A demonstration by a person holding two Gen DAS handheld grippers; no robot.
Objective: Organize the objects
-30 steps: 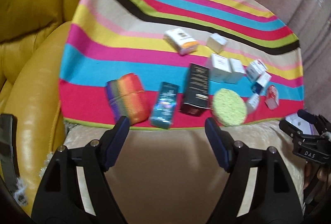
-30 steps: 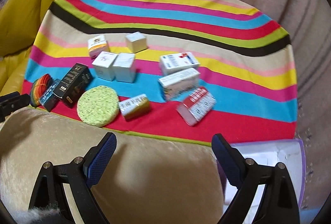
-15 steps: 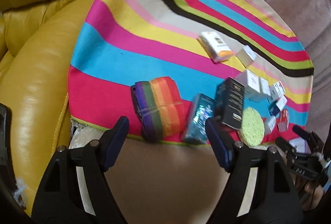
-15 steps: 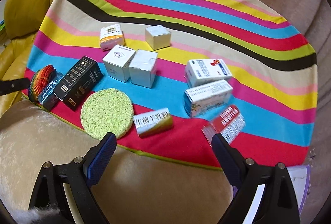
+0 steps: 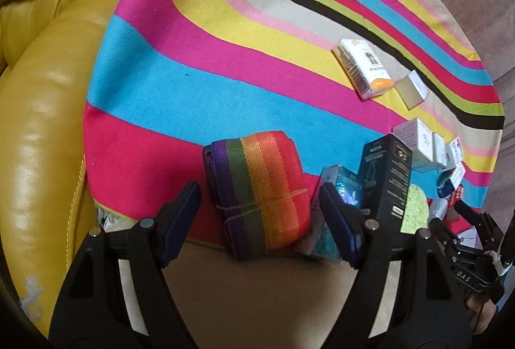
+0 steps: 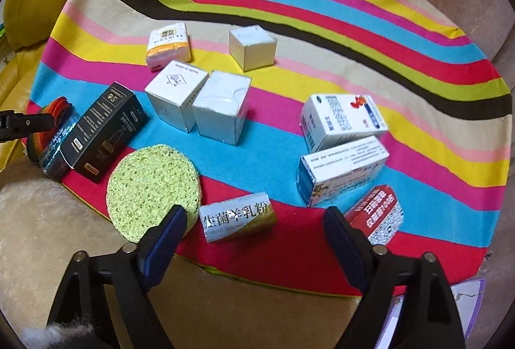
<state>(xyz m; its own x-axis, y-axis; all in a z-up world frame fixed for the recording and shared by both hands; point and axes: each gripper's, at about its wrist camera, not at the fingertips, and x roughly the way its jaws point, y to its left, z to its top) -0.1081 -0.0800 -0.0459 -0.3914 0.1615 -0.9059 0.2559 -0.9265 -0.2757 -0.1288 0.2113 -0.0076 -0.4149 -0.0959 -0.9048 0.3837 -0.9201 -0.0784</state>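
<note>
Rainbow-striped webbing roll (image 5: 262,193) is lying at the striped cloth's (image 5: 199,85) near edge, now framed between the spread, empty jaws of the left gripper (image 5: 259,210), which has been closing in over the last second. The right gripper (image 6: 252,234), likewise spread and empty, is advancing toward the gold sachet box (image 6: 236,217), so both pickups appear imminent.

teal box (image 5: 341,188) partly behind tongs

Bare striped cloth (image 5: 199,85) lies open beyond the rainbow-striped woven roll (image 5: 260,188); the tall black carton (image 5: 386,178) and shiny teal box (image 5: 341,184) crowd its right.
</note>
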